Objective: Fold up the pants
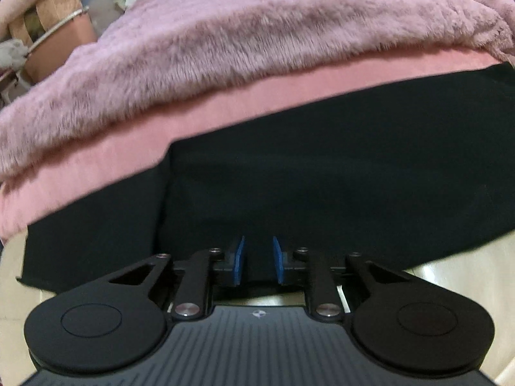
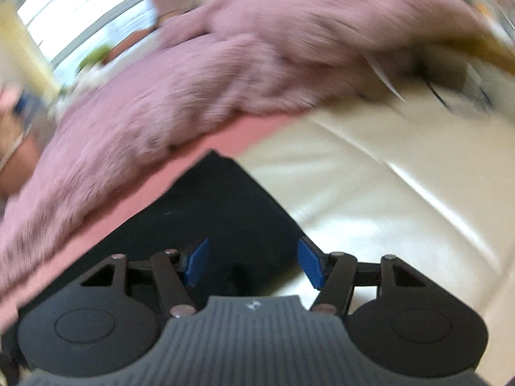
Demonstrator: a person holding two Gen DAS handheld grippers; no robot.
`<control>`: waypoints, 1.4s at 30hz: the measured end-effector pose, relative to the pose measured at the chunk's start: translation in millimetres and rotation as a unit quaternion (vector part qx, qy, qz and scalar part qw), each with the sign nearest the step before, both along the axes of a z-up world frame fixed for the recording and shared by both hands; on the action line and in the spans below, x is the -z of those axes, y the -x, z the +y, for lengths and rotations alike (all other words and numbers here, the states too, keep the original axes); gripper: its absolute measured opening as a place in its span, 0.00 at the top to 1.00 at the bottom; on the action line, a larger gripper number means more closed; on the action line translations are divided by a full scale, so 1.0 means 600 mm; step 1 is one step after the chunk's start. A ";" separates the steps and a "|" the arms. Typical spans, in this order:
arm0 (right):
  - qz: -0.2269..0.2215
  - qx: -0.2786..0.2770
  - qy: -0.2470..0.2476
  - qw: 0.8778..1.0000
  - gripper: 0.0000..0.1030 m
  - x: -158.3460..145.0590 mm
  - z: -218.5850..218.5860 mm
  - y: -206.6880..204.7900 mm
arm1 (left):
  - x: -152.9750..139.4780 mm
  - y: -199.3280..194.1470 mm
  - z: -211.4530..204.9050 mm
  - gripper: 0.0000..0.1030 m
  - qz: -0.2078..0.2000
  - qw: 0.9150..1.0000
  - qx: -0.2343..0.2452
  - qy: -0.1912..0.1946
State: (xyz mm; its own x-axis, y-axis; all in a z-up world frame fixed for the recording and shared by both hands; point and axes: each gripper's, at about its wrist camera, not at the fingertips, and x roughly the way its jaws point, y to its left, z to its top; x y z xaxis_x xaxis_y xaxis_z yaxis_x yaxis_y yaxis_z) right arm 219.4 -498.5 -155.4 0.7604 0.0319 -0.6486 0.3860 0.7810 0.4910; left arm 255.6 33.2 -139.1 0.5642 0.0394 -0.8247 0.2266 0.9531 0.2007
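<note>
left wrist view puts the black pants (image 1: 322, 186) spread flat on the pink sheet (image 1: 96, 173), likely laid smooth so a fold lands clean; a layer already doubles over at their left. your left gripper (image 1: 259, 259) hovers over their near edge, jaws narrowly parted, cloth below but not pinched. your right gripper (image 2: 251, 262) hangs over the pants' corner, jaws wide and empty, half above the cream floor (image 2: 386, 193). beyond lies the furry mauve blanket (image 1: 241, 48).
</note>
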 end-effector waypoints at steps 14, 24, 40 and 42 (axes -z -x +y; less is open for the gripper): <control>-0.038 0.083 -0.145 0.985 1.00 0.075 -0.007 0.007 | 0.013 0.005 -0.023 1.00 0.035 0.998 0.023 -0.040; 0.017 0.077 -0.083 0.993 1.00 0.043 -0.077 0.122 | 0.004 0.102 -0.095 1.00 0.059 0.995 0.076 0.011; 0.061 0.075 0.101 0.990 0.62 -0.030 -0.109 0.167 | -0.089 0.223 -0.051 0.52 -0.023 0.995 0.051 0.079; 0.048 0.055 0.136 0.988 0.62 -0.054 -0.070 0.177 | -0.091 0.242 -0.025 0.48 -0.029 0.997 0.039 0.067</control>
